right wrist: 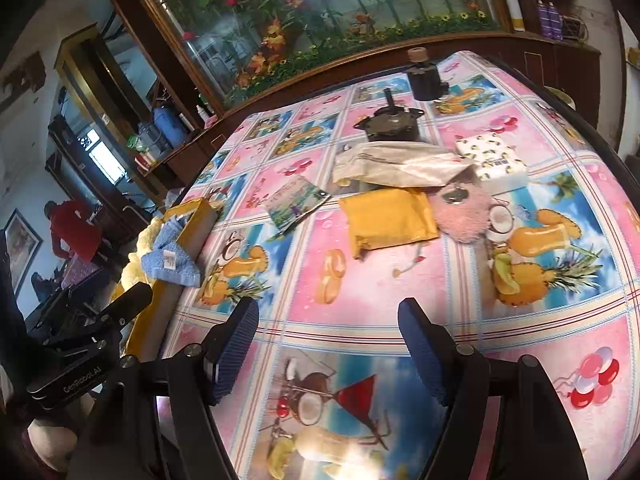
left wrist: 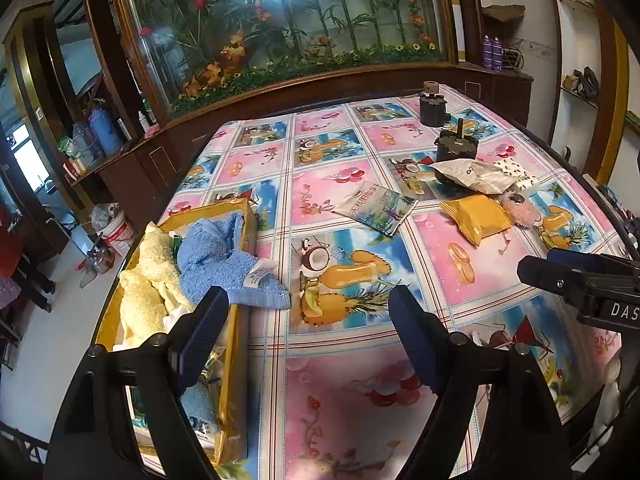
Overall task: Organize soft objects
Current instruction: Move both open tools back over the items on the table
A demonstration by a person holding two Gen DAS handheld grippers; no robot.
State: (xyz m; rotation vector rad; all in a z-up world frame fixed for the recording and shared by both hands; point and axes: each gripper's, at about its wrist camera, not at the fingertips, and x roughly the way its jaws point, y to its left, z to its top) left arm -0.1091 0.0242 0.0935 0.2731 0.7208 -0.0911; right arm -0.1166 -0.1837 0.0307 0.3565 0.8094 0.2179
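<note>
Both hand-held grippers hang spread and empty over the desk: the left hand-held gripper (left wrist: 308, 312) sits at the near edge of the yellow box (left wrist: 240, 320), the right hand-held gripper (right wrist: 328, 320) over bare patterned cloth.

A blue towel (left wrist: 224, 256), fluffy and loosely crumpled with a white label, spills out of the box and drapes over its right wall onto the desk. Beside it in the box lies a pale yellow towel (left wrist: 148, 280), bunched into soft lumps. Further out on the desk, well apart from the box, a pink fuzzy toy (right wrist: 464, 212) with a large shiny eye touches a yellow packet (right wrist: 388, 216); a crumpled white bag (right wrist: 400, 164) lies over their far edges, with a white printed tissue pack (right wrist: 492, 160) just beside. A flat printed pouch (right wrist: 296, 200) lies between this group and the box.

Lower contents of the box are hidden under the towels and the left fingers. The two dark objects (right wrist: 394, 124) behind the bag are hard to identify.

The desk (right wrist: 360, 280) wears a glossy cloth of pink and blue squares with fruit and drinks. Behind stands a large wood-framed fish tank (left wrist: 280, 20) full of artificial plants.
</note>
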